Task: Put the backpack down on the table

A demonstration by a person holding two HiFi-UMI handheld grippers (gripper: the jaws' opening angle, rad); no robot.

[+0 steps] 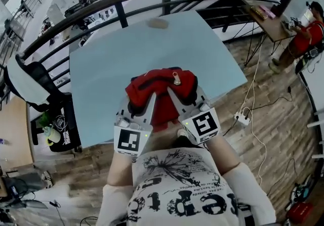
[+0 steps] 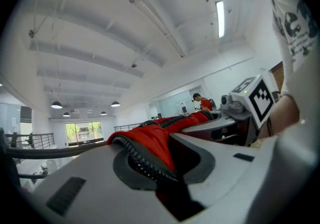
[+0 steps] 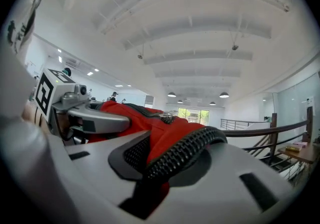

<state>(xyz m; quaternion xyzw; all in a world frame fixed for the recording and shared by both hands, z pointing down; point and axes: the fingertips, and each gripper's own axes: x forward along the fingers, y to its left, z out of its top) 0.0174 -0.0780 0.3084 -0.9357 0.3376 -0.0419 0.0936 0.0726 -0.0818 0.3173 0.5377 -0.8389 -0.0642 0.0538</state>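
I see a bunched red backpack [image 1: 161, 86] with black zipper trim over the pale blue table [image 1: 106, 68]. My left gripper [image 1: 136, 103] and right gripper [image 1: 186, 97] each pinch its fabric, jaws nearly together.

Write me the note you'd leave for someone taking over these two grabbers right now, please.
Left gripper: shut on the red backpack, left side.
Right gripper: shut on its right side.
Backpack: held between both over the blue table's near part.
Done: backpack gripped and over the table.
Left: lower it onto the table, then let go.
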